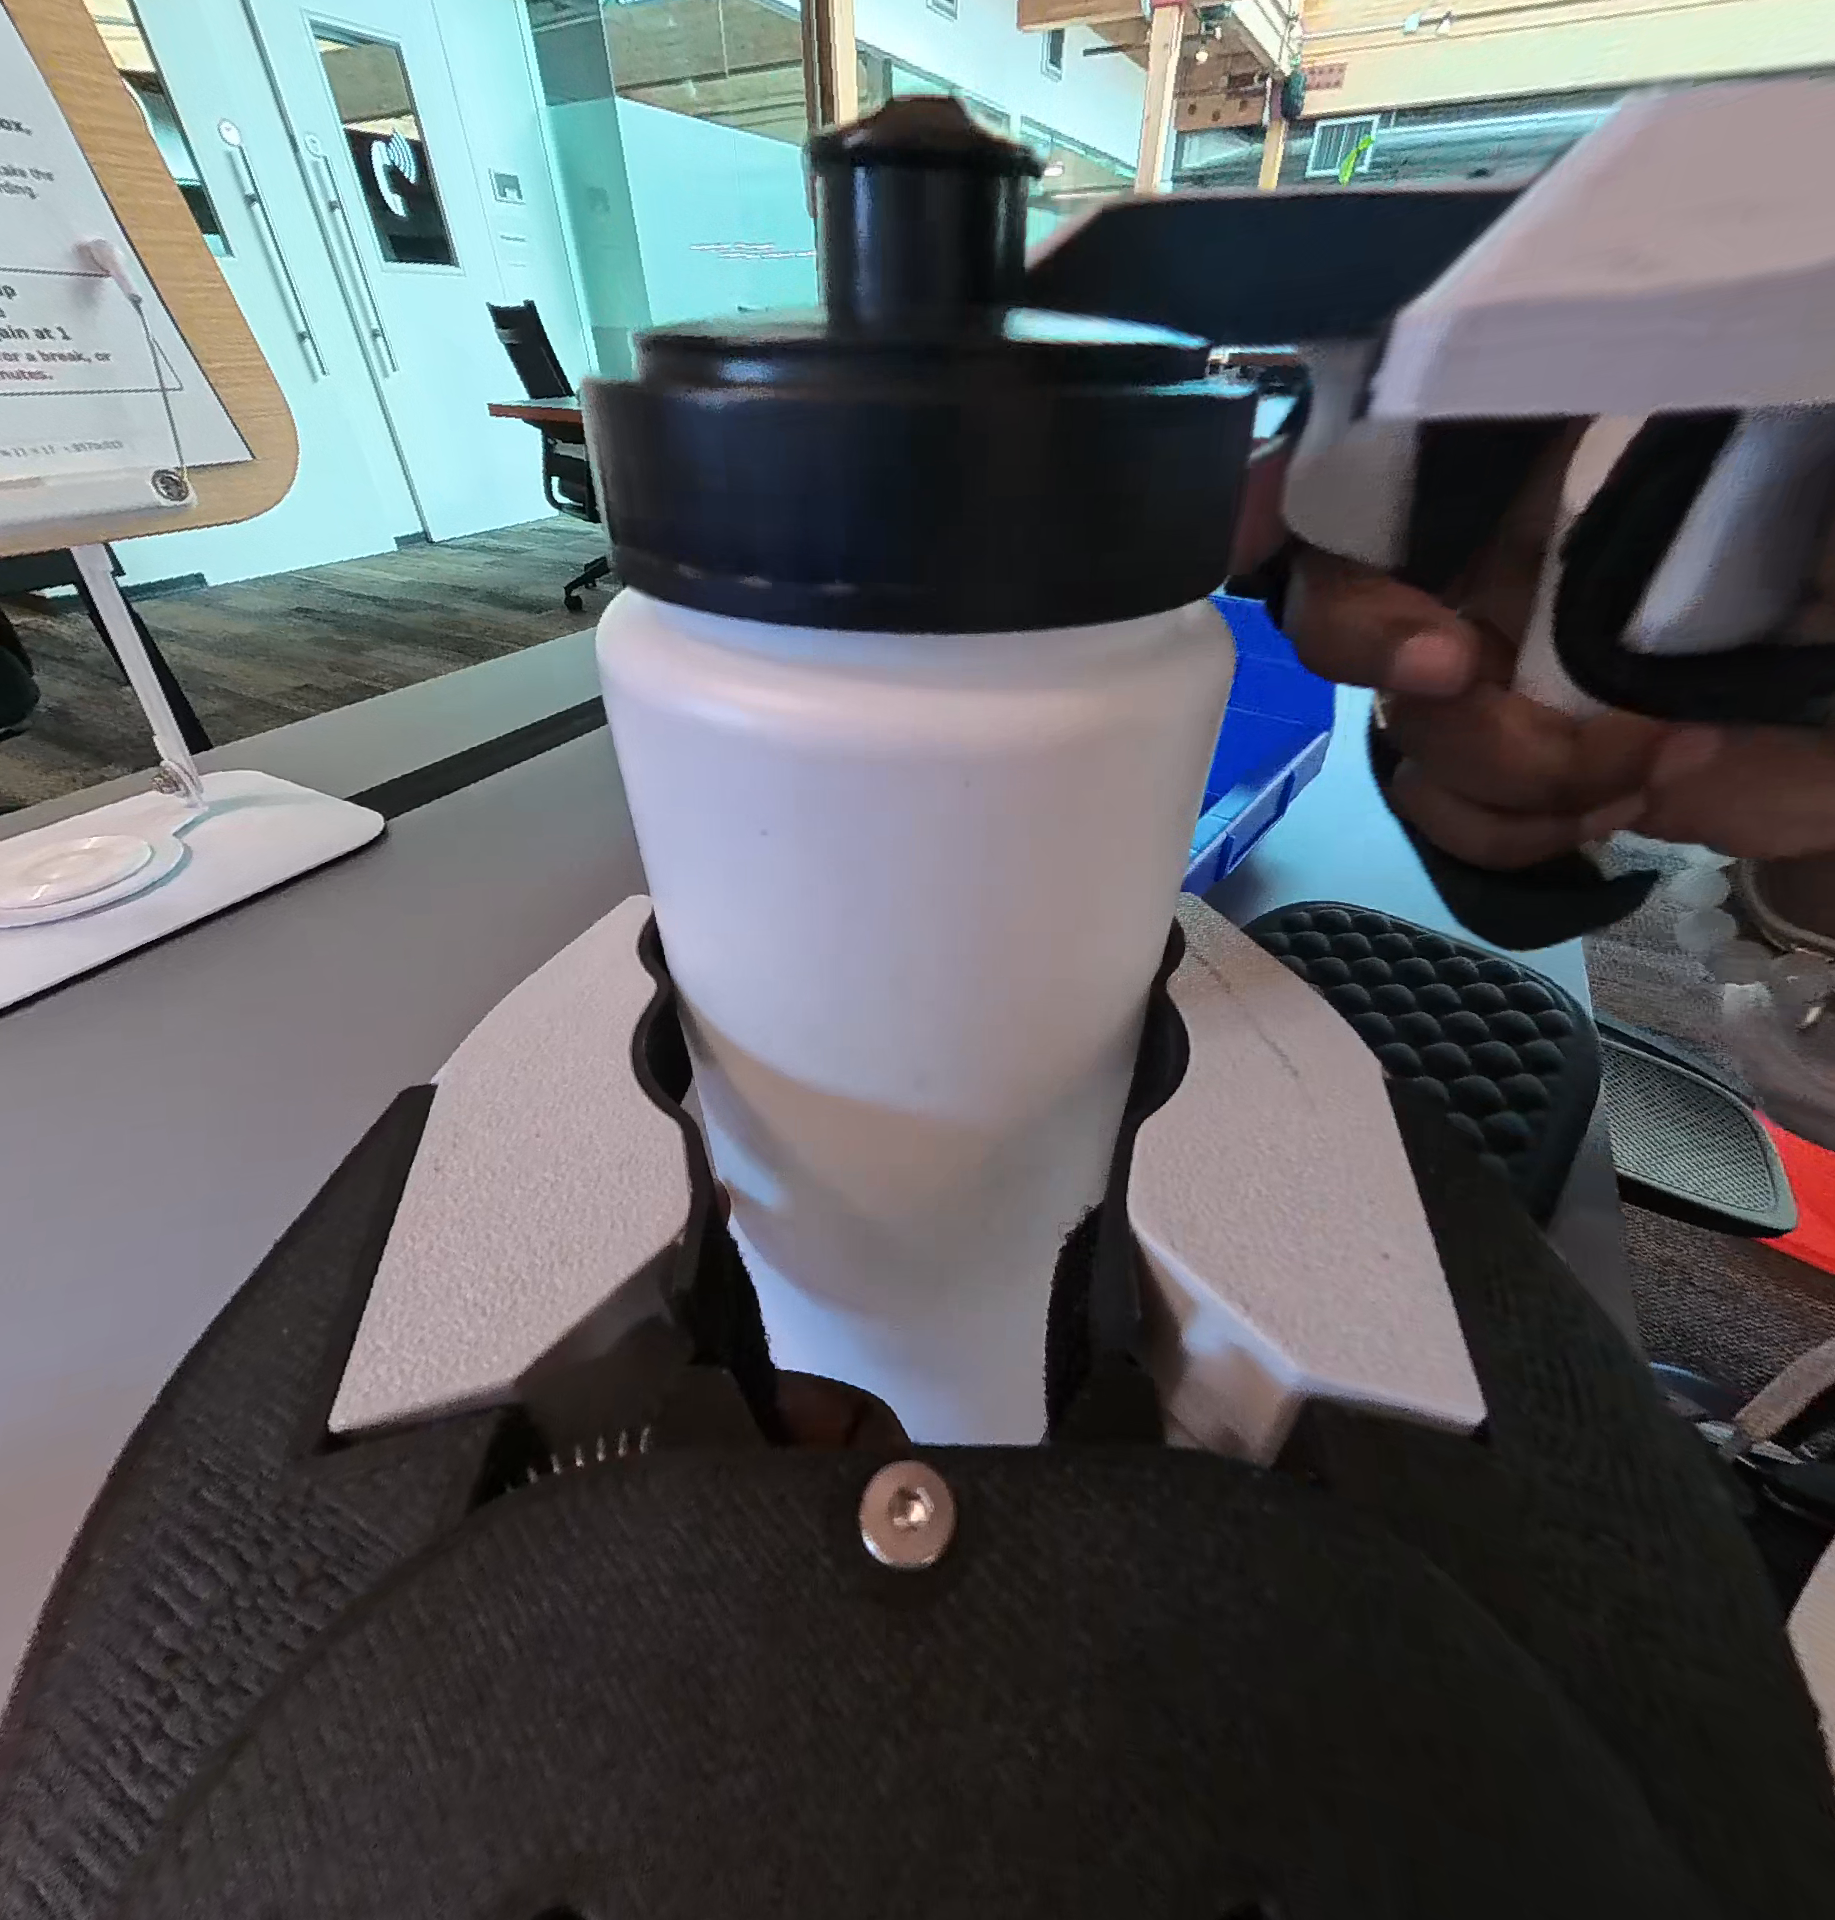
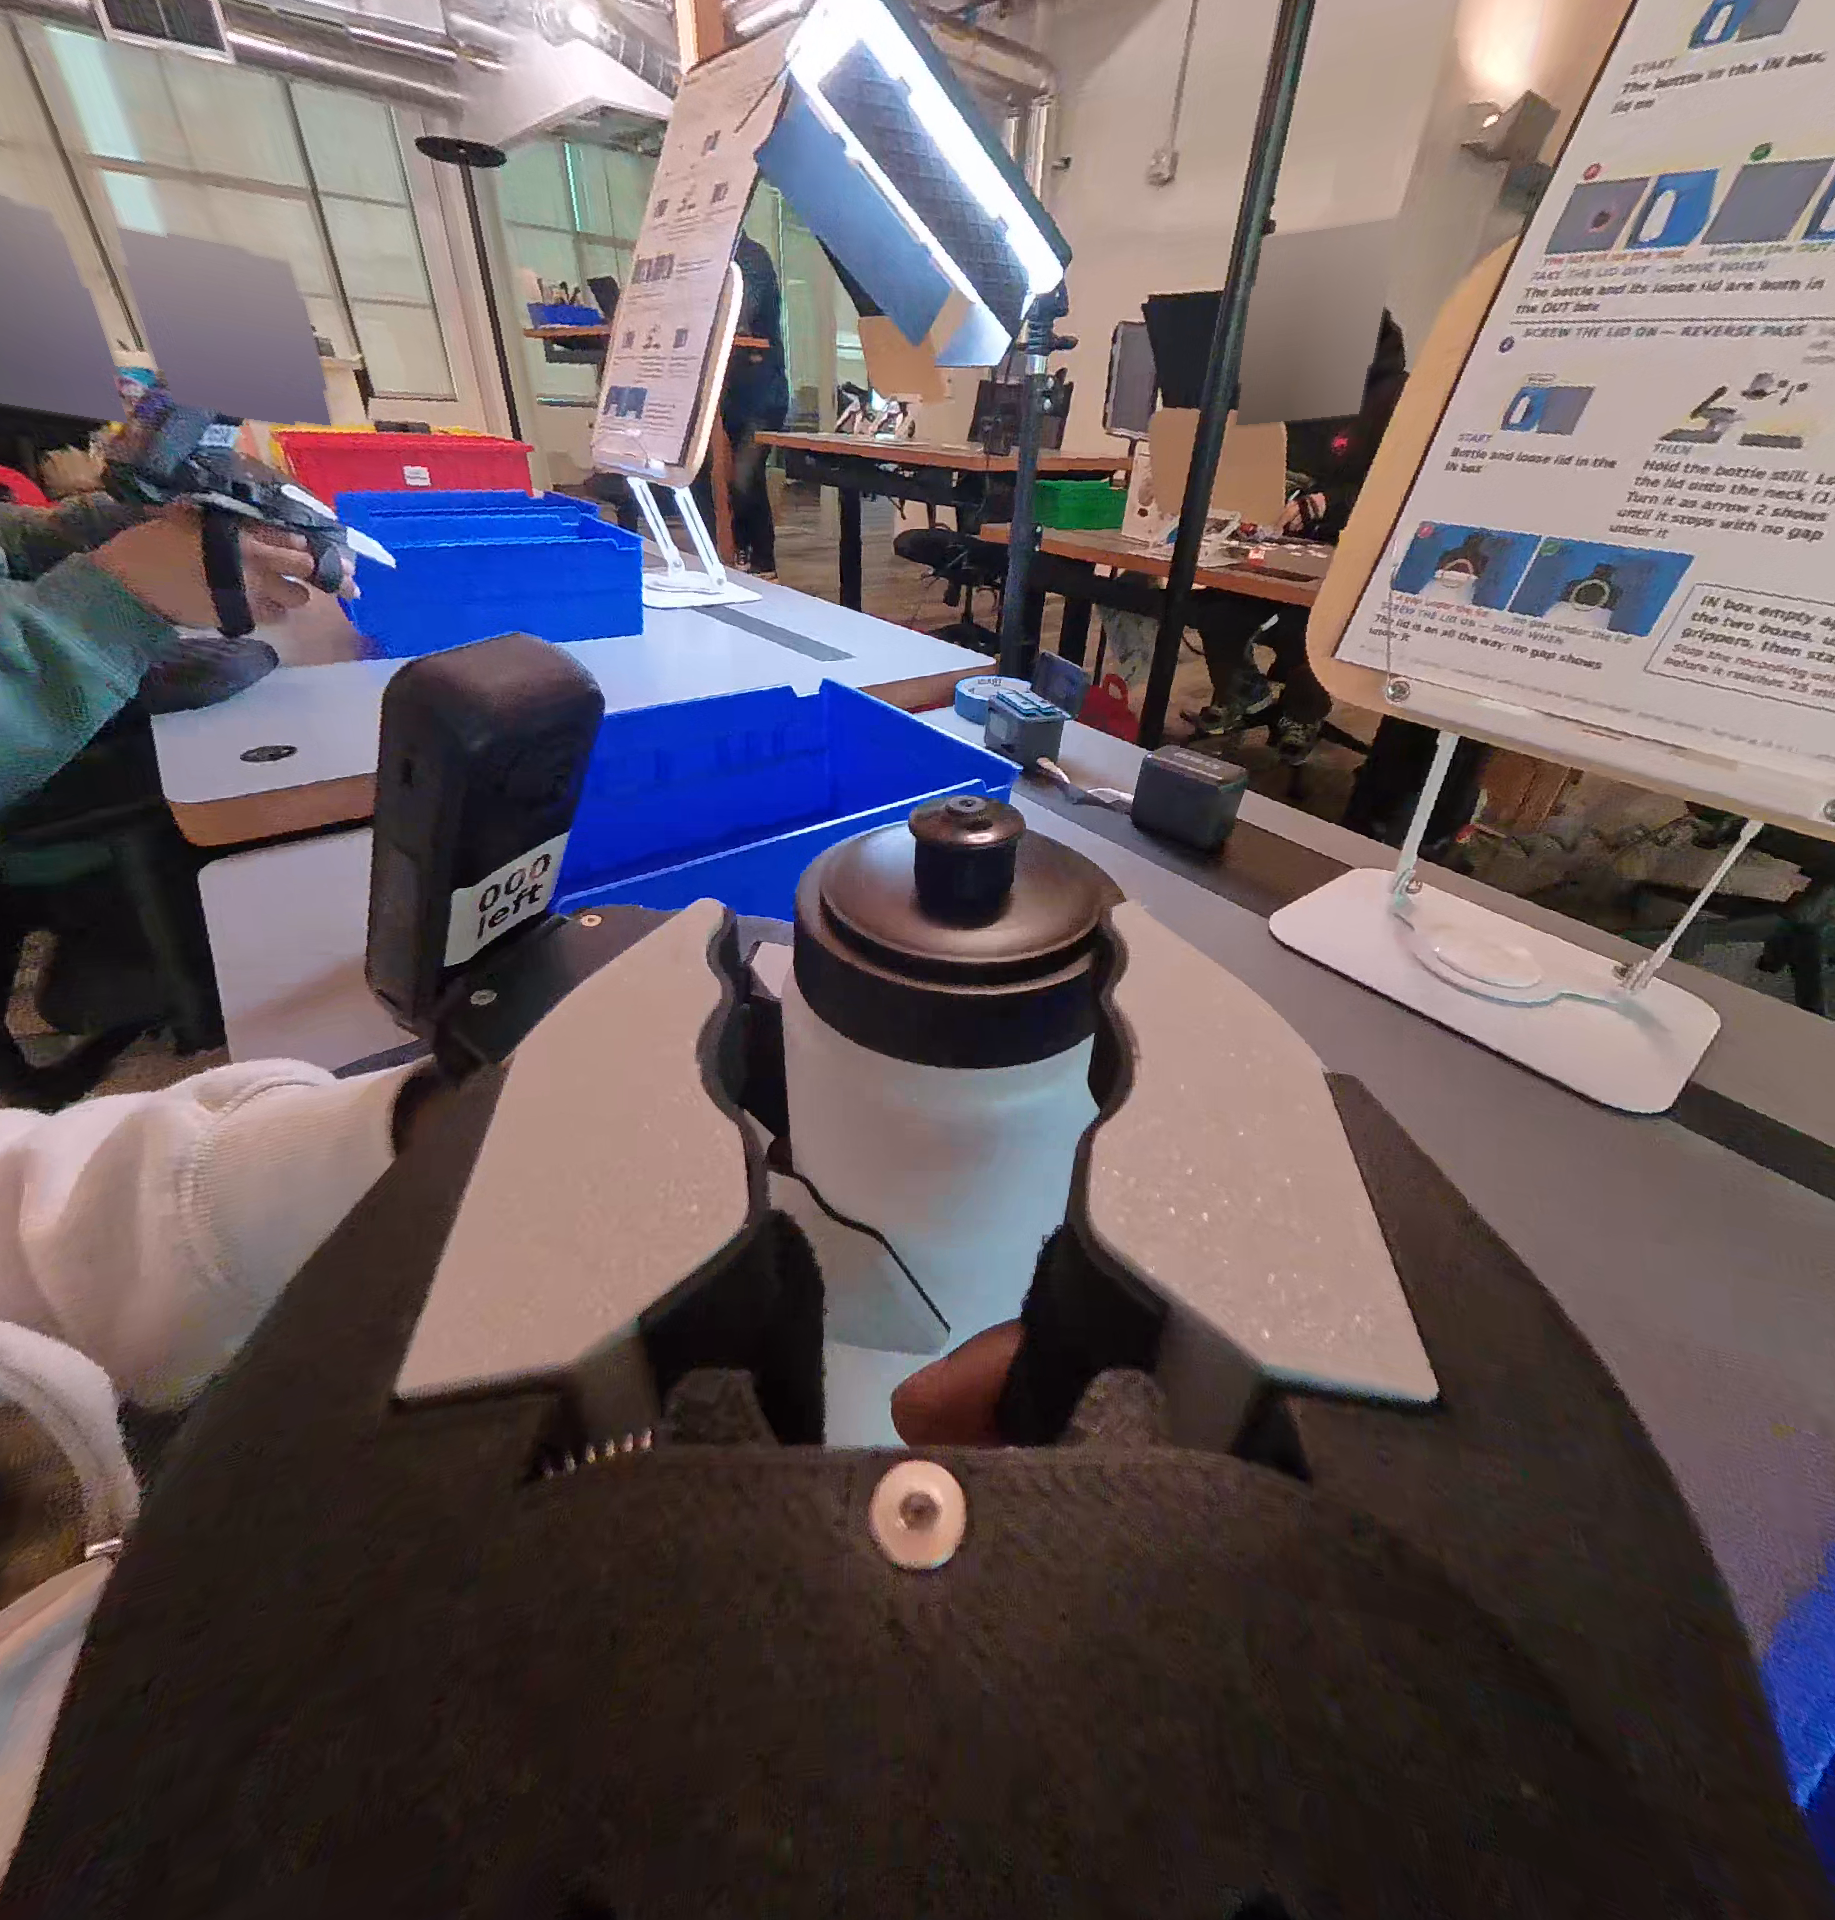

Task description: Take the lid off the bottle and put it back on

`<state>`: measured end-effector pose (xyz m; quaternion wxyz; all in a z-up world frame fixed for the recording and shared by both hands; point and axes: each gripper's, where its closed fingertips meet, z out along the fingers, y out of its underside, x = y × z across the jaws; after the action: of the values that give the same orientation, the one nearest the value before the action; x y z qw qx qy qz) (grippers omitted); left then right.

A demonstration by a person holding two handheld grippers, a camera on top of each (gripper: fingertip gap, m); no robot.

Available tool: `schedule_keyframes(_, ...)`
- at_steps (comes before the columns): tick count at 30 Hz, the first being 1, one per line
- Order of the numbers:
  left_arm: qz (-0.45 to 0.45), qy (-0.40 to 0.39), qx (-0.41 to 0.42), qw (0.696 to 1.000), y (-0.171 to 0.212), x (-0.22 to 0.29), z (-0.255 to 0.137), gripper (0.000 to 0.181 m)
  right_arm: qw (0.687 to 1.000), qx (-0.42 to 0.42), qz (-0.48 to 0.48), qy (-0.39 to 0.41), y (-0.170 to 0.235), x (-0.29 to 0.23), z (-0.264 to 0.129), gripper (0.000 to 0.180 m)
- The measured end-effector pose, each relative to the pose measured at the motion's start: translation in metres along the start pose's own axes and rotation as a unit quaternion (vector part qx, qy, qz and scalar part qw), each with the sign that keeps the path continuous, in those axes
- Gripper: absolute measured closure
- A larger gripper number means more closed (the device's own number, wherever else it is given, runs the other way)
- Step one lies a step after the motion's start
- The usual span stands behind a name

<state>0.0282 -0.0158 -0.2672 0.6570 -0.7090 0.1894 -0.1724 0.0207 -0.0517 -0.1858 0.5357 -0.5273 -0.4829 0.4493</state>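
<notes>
Where the grey bench [image 2: 1515,1195] runs through an open office with glass walls, a blue bin [image 2: 747,790] and a white sign stand [image 2: 1495,987] sit on it. The bottle [image 1: 913,831] is white, upright, its black lid [image 1: 918,488] on. The left tool [image 1: 908,1049] is clamped round the bottle's body; the right tool [image 2: 918,997] has its fingers closed against the lid's sides.
</notes>
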Motion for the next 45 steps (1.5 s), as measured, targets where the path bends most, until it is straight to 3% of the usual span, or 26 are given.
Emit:
schedule_keyframes(2, -0.002, -0.007, 0.001, 1.000, 0.000, -0.002, 0.000, 0.095, 1.000, -0.001, 0.010, -0.007, 0.000, -0.004, -0.008, 0.123)
schedule_keyframes(4, -0.003, -0.008, 0.002, 1.000, 0.000, -0.004, -0.001, 0.095, 0.998, -0.005, 0.012, -0.069, 0.000, -0.023, -0.017, 0.147)
schedule_keyframes(6, -0.003, -0.007, 0.002, 1.000, 0.000, -0.004, -0.001, 0.095, 0.993, -0.025, 0.009, -0.117, 0.001, -0.034, -0.022, 0.137)
schedule_keyframes(10, -0.001, -0.007, 0.003, 1.000, 0.000, -0.004, -0.001, 0.095, 0.994, 0.032, -0.056, -0.090, -0.018, -0.004, -0.019, 0.117)
schedule_keyframes(14, 0.000, 0.000, 0.006, 1.000, 0.000, -0.003, -0.002, 0.095, 0.978, 0.012, -0.063, -0.197, -0.005, -0.002, 0.007, 0.082)
schedule_keyframes(16, 0.000, 0.003, 0.007, 1.000, 0.000, -0.002, -0.002, 0.095, 0.963, 0.007, -0.046, -0.267, 0.001, -0.007, 0.016, 0.078)
schedule_keyframes(19, -0.001, 0.001, 0.006, 1.000, 0.000, -0.003, -0.002, 0.094, 0.952, 0.002, -0.029, -0.305, 0.006, -0.006, 0.028, 0.084)
schedule_keyframes(20, -0.002, 0.000, 0.005, 1.000, 0.000, -0.003, -0.001, 0.095, 0.950, -0.002, -0.028, -0.310, 0.008, -0.007, 0.028, 0.090)
schedule_keyframes(30, 0.002, -0.007, -0.001, 1.000, 0.000, -0.003, -0.001, 0.094, 0.977, -0.006, -0.015, -0.213, 0.014, -0.007, 0.001, 0.079)
schedule_keyframes(36, 0.004, -0.005, 0.001, 1.000, 0.000, -0.002, -0.001, 0.095, 0.984, -0.020, -0.042, -0.173, 0.021, -0.003, -0.003, 0.089)
schedule_keyframes(38, 0.002, -0.001, 0.006, 1.000, 0.000, -0.002, -0.001, 0.095, 0.980, -0.033, -0.069, -0.181, 0.022, 0.002, -0.003, 0.098)
schedule_keyframes(40, 0.000, 0.002, 0.005, 1.000, 0.000, -0.002, -0.001, 0.095, 0.972, -0.029, -0.079, -0.220, 0.019, 0.004, 0.000, 0.095)
schedule_keyframes(45, 0.000, 0.009, 0.007, 1.000, 0.000, -0.001, -0.001, 0.095, 0.938, -0.013, -0.005, -0.347, 0.008, -0.001, 0.016, 0.091)
